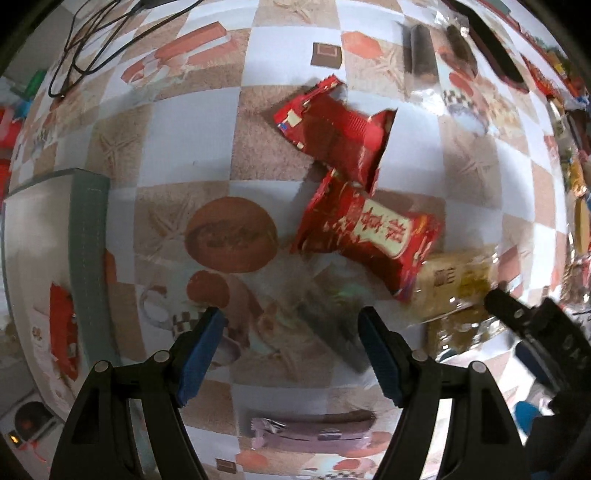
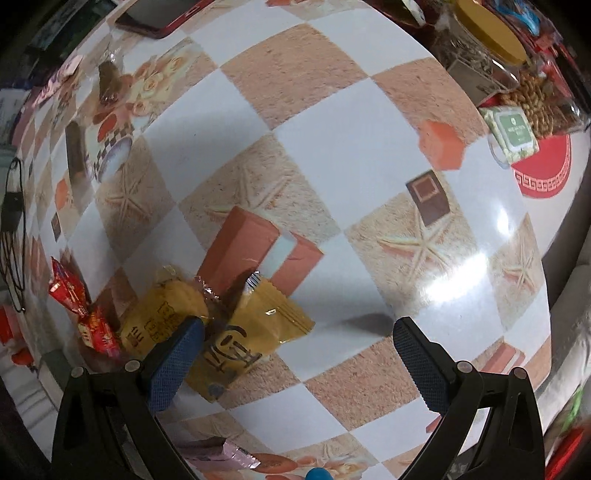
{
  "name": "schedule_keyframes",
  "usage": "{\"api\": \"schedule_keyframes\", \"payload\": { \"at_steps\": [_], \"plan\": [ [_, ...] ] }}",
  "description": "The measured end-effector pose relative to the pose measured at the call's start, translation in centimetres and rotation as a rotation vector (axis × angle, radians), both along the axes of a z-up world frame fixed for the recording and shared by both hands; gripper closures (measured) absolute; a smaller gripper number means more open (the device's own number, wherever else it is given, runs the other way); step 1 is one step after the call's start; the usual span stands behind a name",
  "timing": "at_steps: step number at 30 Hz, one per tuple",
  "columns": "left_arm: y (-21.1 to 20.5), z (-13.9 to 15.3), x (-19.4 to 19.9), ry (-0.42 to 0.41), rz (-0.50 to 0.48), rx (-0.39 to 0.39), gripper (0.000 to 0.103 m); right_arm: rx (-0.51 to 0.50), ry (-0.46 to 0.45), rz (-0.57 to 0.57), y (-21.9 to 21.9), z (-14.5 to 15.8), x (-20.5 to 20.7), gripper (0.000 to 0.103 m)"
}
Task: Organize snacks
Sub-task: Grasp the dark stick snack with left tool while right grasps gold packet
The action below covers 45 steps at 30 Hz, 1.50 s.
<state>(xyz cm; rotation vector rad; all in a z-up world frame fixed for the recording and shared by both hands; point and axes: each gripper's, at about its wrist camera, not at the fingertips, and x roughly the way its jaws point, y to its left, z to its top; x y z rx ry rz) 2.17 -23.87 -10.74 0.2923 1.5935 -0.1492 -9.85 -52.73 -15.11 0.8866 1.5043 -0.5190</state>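
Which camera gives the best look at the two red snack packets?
The left wrist view: both red snack packets lie large and central, printing readable. The right wrist view shows them only small, at its left edge, beside the yellow packets.

the right gripper (image 2: 297, 354) hangs over the checkered tablecloth (image 2: 332, 140) with its jaws wide apart and nothing between them. two yellow snack packets (image 2: 236, 332) lie overlapping just beside and partly behind its left finger. further left of them sit two red snack packets (image 2: 83, 306). far ahead to the right stands a yellow-lidded jar (image 2: 487, 33).
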Motion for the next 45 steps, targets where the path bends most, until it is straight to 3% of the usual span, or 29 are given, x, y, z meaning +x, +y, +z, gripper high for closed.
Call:
{"api": "schedule_keyframes", "payload": {
  "at_steps": [12,17,22,30,31,34,36,38,39,41,45],
  "plan": [
    [2.1,-0.3,-0.4,-0.004,-0.074,0.005,0.024,-0.051,0.046,0.154,0.8,-1.9,-2.1,0.000],
    [1.8,-0.5,-0.4,0.016,-0.061,-0.007,0.024,-0.052,0.024,0.218,2.6,-2.0,-2.1,0.000],
    [2.6,-0.5,-2.0,0.031,-0.033,-0.012,0.024,-0.076,0.021,0.363,5.0,-2.3,-0.2,0.000],
    [2.4,-1.3,-2.7,0.045,-0.034,-0.012,0.022,-0.071,0.013,0.352,4.5,-2.6,0.6,0.000],
    [2.1,-1.3,-2.9,0.051,-0.044,-0.009,0.023,-0.064,0.021,0.360,5.3,-2.2,0.6,0.000],
    [1.3,-1.0,-3.7,0.043,-0.076,-0.013,0.041,-0.034,0.051,0.381,5.6,-2.1,1.1,0.001],
    [1.0,-0.6,-4.1,0.035,-0.100,-0.019,0.067,-0.049,0.042,0.389,5.9,-1.8,1.2,0.009],
    [1.2,-0.3,-4.2,0.040,-0.113,-0.042,0.082,-0.072,0.015,0.412,6.2,-1.2,1.3,0.030],
    [1.4,-0.3,-4.3,0.053,-0.112,-0.059,0.083,-0.084,0.001,0.429,6.5,-0.9,1.4,0.038],
    [1.8,-0.1,-4.4,0.065,-0.112,-0.080,0.084,-0.088,-0.022,0.458,6.8,-0.2,1.8,0.075],
    [2.9,0.6,-5.3,0.062,-0.134,-0.113,0.084,0.028,-0.067,0.404,6.4,-0.3,1.8,0.079]
  ]
}}
